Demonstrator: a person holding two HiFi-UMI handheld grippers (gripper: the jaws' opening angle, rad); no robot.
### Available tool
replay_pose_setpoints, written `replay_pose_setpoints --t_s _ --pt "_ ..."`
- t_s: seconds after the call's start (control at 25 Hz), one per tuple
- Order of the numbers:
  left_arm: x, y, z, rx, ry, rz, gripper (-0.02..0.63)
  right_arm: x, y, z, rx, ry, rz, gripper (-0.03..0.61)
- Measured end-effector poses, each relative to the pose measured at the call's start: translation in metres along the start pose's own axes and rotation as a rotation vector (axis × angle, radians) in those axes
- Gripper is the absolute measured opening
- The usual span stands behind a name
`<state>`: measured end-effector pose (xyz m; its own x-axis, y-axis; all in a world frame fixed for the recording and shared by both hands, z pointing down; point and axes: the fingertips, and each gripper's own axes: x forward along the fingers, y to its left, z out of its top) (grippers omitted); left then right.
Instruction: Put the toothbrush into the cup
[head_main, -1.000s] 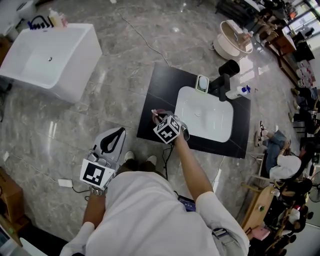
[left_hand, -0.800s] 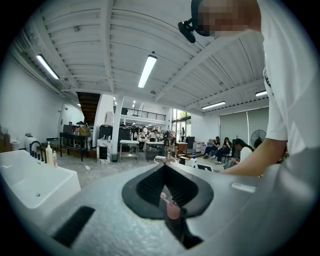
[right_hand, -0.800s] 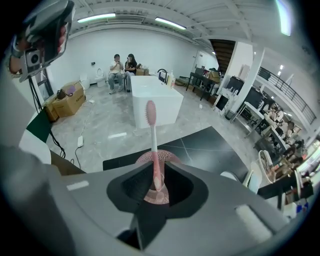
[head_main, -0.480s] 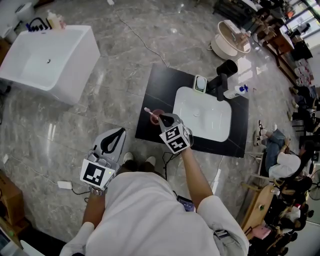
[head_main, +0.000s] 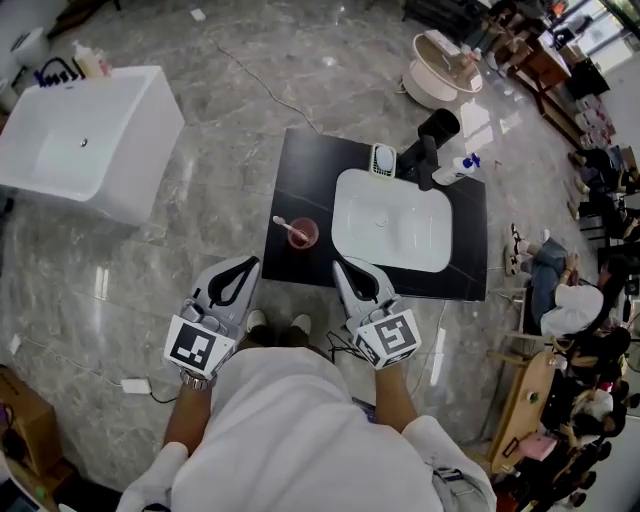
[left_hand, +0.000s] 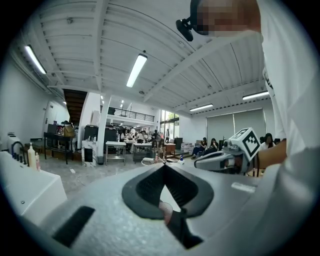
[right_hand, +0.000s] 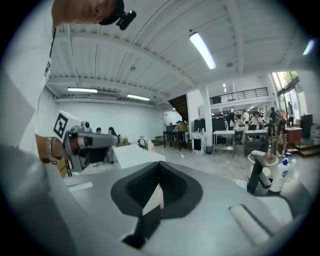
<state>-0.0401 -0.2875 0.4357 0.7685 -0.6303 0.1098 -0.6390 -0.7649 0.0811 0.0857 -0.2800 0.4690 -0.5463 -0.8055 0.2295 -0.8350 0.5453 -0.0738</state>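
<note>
A pink cup (head_main: 302, 234) stands on the black countertop (head_main: 300, 165), left of the white basin (head_main: 392, 220). A toothbrush (head_main: 284, 223) rests in the cup, with its white head leaning out to the left. My left gripper (head_main: 247, 262) hangs off the counter's near edge, below and left of the cup, shut and holding nothing. My right gripper (head_main: 338, 265) is at the counter's near edge, below and right of the cup, also shut with nothing in it. In the left gripper view the jaw tips (left_hand: 164, 165) meet, and so do the tips (right_hand: 159, 163) in the right gripper view.
A black faucet (head_main: 430, 150), a small green-and-white dish (head_main: 383, 160) and a blue-topped bottle (head_main: 458, 168) stand behind the basin. A white tub (head_main: 80, 140) is on the floor far left. A cable (head_main: 270, 85) crosses the marble floor. People sit at the right.
The right gripper carried the toothbrush to the cup, let it go there and drew back toward the body. The left gripper stayed low by the body.
</note>
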Motion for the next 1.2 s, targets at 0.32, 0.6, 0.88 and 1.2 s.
replay_pose_setpoints --t_s 0.32,0.6,0.88,1.2 --pt "0.010 -0.014 -0.003 0.027 0.024 -0.069 0.002 -0.050 -0.001 0.047 0.002 -0.139 -0.035 0.011" --pt "0.008 -0.023 -0.001 0.022 0.014 -0.080 0.002 -0.051 0.001 0.052 -0.002 -0.166 -0.041 0.011" --pt "0.000 -0.022 0.002 0.017 0.000 -0.050 0.002 -0.047 0.011 0.061 -0.030 -0.186 -0.011 0.011" --pt "-0.006 -0.018 0.006 0.020 -0.014 -0.020 0.002 -0.044 0.013 0.066 -0.051 -0.191 0.005 0.011"
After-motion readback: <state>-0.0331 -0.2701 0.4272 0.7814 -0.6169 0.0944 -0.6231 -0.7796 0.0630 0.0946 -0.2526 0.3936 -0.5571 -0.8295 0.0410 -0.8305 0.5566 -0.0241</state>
